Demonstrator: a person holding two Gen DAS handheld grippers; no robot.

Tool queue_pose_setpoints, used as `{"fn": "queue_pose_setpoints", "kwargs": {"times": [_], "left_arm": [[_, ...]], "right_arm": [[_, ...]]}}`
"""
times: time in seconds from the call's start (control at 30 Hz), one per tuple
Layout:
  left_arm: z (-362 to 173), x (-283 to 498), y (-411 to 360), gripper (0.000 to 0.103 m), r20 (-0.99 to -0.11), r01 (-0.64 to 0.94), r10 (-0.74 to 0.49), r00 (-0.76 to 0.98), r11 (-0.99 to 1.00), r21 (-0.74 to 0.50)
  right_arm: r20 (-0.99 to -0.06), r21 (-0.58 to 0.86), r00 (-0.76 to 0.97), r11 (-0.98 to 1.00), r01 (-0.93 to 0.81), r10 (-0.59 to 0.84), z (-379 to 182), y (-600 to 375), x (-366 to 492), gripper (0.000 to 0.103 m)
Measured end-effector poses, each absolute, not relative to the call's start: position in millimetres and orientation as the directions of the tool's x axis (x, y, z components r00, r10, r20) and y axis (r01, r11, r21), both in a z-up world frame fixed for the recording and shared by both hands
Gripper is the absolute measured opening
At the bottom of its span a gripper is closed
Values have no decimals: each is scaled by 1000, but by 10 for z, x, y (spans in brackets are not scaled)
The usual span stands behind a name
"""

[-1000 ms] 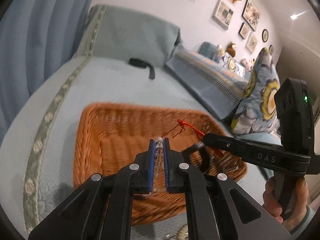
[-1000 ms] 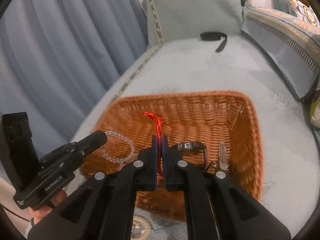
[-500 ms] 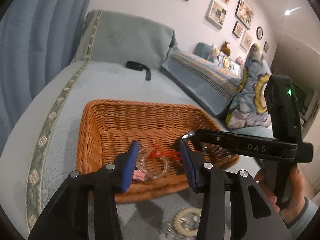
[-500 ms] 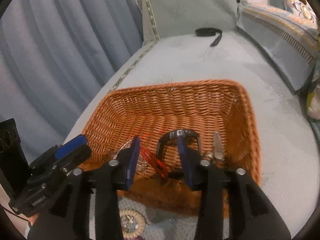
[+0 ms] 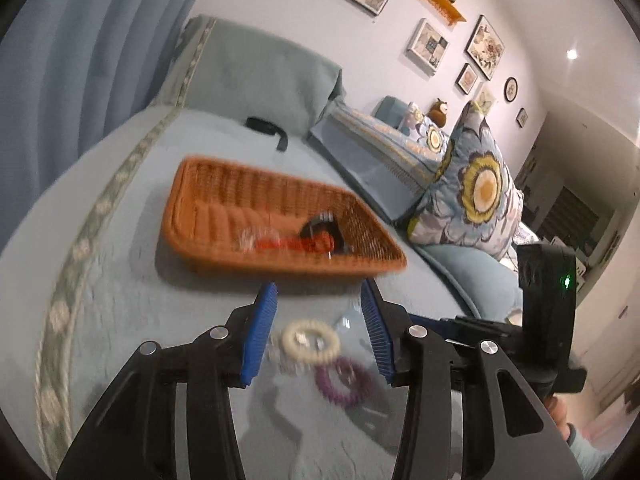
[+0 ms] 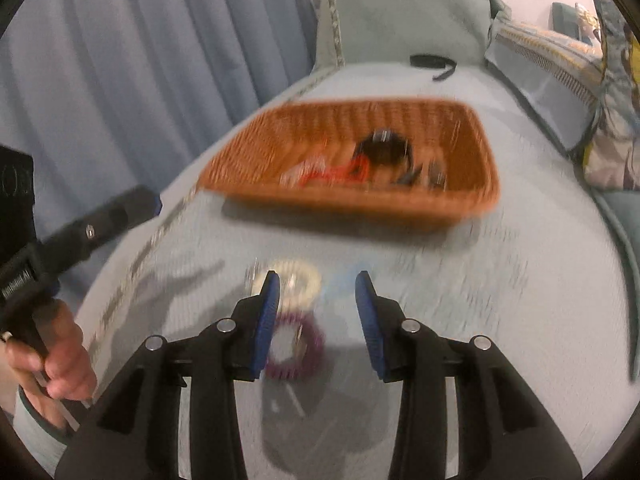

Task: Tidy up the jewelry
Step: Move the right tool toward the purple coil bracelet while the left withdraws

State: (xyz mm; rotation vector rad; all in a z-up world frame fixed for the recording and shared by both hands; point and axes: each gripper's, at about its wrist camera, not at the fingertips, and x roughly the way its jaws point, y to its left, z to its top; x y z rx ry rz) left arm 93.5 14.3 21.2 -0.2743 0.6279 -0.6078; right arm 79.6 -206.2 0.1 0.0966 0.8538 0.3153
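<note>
Holding both claws spread and empty, we list outward. Left gripper (image 5: 318,330): jaws have just opened, framing the cream bracelet (image 5: 311,341) on the bedspread (image 5: 120,300). Right gripper (image 6: 318,312): likewise just opened, nothing pinched; purple bracelet (image 6: 295,352) below its left pad. Wicker basket (image 6: 472,204) beyond: red cord (image 5: 294,245), clear beads and a dark band inside. Advice: we take one ring each, pinching across the rim, low to the fabric without snagging it.
</note>
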Motion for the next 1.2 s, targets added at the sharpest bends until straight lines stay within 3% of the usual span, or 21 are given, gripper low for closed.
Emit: {"fn": "queue_pose_setpoints", "kwargs": {"times": [0.33, 0.73, 1.07, 1.1, 1.17, 1.2], "left_arm": [[-235, 971, 205, 42, -532, 383, -591, 606, 803, -457], [-341, 995, 68, 42, -567, 394, -578, 587, 816, -424], [-361, 994, 54, 42, -573, 394, -575, 583, 818, -420], [-362, 994, 54, 42, -574, 393, -574, 584, 819, -419], [-361, 992, 56, 42, -573, 394, -575, 584, 818, -419], [-361, 992, 55, 42, -572, 394, -575, 584, 818, -420]], "right_arm": [[-777, 182, 566, 959, -217, 276, -365, -1961, 707, 27], [-821, -45, 559, 963, -268, 117, -309, -1830, 560, 27], [-809, -123, 585, 957, -262, 57, -424, -1677, 563, 26], [-806, -127, 590, 957, -261, 54, -429, -1666, 555, 25], [-806, -101, 587, 959, -264, 76, -422, -1668, 548, 9], [-800, -101, 595, 961, -259, 76, -404, -1677, 540, 9]]}}
